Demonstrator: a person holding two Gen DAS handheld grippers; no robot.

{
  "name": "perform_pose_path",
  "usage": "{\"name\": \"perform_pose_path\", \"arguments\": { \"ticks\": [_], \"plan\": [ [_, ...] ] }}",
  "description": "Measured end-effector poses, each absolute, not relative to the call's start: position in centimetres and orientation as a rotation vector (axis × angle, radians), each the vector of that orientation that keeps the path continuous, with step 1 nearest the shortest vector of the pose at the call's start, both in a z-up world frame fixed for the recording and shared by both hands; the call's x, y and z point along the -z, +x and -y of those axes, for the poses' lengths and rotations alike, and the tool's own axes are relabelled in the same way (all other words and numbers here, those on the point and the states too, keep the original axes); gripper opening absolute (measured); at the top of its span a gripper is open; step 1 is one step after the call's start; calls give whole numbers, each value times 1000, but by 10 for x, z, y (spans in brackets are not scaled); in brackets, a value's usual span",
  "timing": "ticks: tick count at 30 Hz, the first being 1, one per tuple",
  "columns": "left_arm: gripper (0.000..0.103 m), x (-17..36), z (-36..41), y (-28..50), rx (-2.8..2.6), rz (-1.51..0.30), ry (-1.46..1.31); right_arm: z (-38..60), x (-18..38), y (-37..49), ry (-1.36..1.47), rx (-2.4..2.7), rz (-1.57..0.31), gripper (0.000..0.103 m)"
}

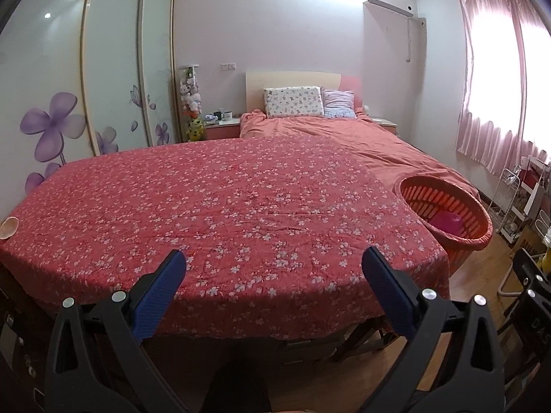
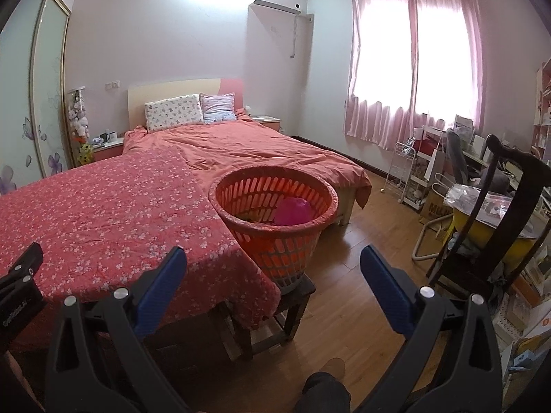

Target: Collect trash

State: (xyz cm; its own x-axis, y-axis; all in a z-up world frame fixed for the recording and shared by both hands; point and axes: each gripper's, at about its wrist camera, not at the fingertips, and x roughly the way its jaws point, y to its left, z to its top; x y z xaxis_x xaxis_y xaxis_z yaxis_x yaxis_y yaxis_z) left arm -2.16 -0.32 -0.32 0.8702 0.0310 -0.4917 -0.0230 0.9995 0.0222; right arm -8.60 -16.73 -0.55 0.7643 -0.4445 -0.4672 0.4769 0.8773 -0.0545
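Observation:
An orange slotted basket (image 2: 275, 206) stands on a dark wooden stool (image 2: 292, 306) at the right end of a table under a red floral cloth (image 1: 224, 213). A pink round object (image 2: 292, 211) lies inside it, and the basket (image 1: 447, 206) also shows in the left wrist view at the right. A pale shell-like scrap (image 1: 9, 226) lies on the cloth's far left edge. My left gripper (image 1: 273, 261) hangs open over the cloth's near edge, holding nothing. My right gripper (image 2: 273, 258) is open in front of the basket, also holding nothing.
A bed with an orange quilt (image 2: 258, 144) and pillows lies behind the table. A dark wooden chair (image 2: 489, 213), a white wire rack (image 2: 406, 172) and cluttered shelves fill the right side. Wood floor (image 2: 361, 275) lies between stool and chair. A wardrobe (image 1: 103, 69) stands at left.

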Motion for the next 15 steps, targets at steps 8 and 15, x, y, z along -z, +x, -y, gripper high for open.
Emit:
{"name": "perform_pose_path", "arguments": {
  "ticks": [8, 15],
  "plan": [
    [101, 0, 3, -25, -38, -501, 6, 166, 3, -85, 53, 514, -476, 98],
    [101, -1, 0, -25, -33, -508, -17, 165, 2, -86, 49, 509, -478, 98]
  ]
}}
